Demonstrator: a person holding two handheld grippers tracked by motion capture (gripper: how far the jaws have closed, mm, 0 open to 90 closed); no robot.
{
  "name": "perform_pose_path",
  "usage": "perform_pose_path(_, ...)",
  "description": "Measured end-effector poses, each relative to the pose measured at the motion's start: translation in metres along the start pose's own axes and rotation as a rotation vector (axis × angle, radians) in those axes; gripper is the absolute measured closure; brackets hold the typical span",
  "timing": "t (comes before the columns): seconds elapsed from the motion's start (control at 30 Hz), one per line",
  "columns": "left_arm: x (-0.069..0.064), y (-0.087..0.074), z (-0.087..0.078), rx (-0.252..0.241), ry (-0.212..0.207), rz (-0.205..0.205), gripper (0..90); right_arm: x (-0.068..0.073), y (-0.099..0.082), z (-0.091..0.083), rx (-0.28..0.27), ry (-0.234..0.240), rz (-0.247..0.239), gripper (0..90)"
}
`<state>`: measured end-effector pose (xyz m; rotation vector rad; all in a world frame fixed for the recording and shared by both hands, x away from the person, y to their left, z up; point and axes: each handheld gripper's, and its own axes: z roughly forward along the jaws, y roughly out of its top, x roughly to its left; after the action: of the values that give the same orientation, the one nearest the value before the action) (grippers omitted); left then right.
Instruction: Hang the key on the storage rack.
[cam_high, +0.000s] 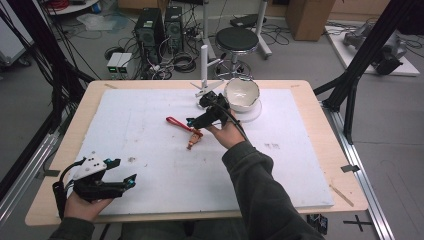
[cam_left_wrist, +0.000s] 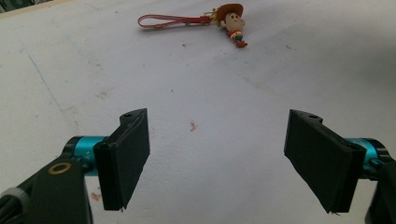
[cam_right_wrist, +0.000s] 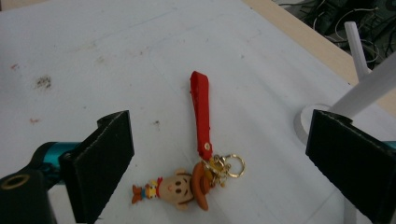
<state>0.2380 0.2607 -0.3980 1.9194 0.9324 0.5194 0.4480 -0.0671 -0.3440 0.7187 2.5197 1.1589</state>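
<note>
Item 1, left tongs (cam_high: 125, 172): at the near left corner of the desk (cam_high: 60, 200), jaws spread wide and nothing between them, resting on the white mat (cam_high: 150, 165); well apart from the work. Item 2, keychain (cam_high: 186, 129): a red strap (cam_right_wrist: 201, 112) joined by a gold ring (cam_right_wrist: 235, 165) to a small cowboy-hat figure (cam_right_wrist: 180, 187), lying flat on the mat near the desk's middle; seen far off from the left gripper view (cam_left_wrist: 198, 21). Item 3, right tongs (cam_high: 193, 125): poised over the figure end of the keychain, jaws released and standing either side of it in the right gripper view, pads not touching it. Item 4, white bowl (cam_high: 242, 94) on a white base and a white stand (cam_high: 204, 67) at the far edge, right of the keychain. Status, judged: approach made; the keychain is not yet gripped, so closing on it, lifting and any placing remain.
</note>
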Motion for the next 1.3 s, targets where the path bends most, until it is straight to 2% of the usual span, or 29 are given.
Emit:
perform_pose_path(0.07, 0.000, 0.000, 0.000, 0.001, -0.001, 0.002, 22.9, 0.001, 0.002, 0.007, 0.006, 0.018, 0.002, 15.3)
perform_pose_path(0.27, 0.000, 0.000, 0.000, -0.003, 0.001, -0.001, 22.8, 0.003, 0.002, 0.031, 0.039, 0.014, 0.003, 17.1)
perform_pose_path(0.33, 0.001, 0.000, 0.000, -0.002, 0.001, 0.002, 22.8, 0.004, 0.002, 0.033, 0.045, 0.015, 0.005, 17.9)
perform_pose_path(0.47, 0.001, 0.000, 0.000, -0.003, 0.001, 0.000, 22.7, 0.003, -0.001, 0.051, 0.079, -0.003, -0.010, 23.4)
perform_pose_path(0.67, 0.001, 0.000, 0.000, -0.004, 0.000, -0.003, 22.7, 0.001, -0.007, 0.071, 0.130, -0.002, 0.000, 29.8)
perform_pose_path(0.93, 0.001, 0.000, 0.000, -0.005, -0.001, -0.007, 22.7, 0.005, -0.010, 0.088, 0.166, -0.012, -0.019, 39.8)
perform_pose_path(1.07, 0.001, 0.000, 0.000, -0.005, 0.000, -0.007, 22.7, 0.008, -0.012, 0.098, 0.203, -0.018, -0.038, 46.0)
perform_pose_path(1.3, 0.001, -0.001, 0.000, -0.007, -0.002, -0.008, 22.7, 0.008, -0.011, 0.106, 0.239, -0.022, -0.045, 57.3)
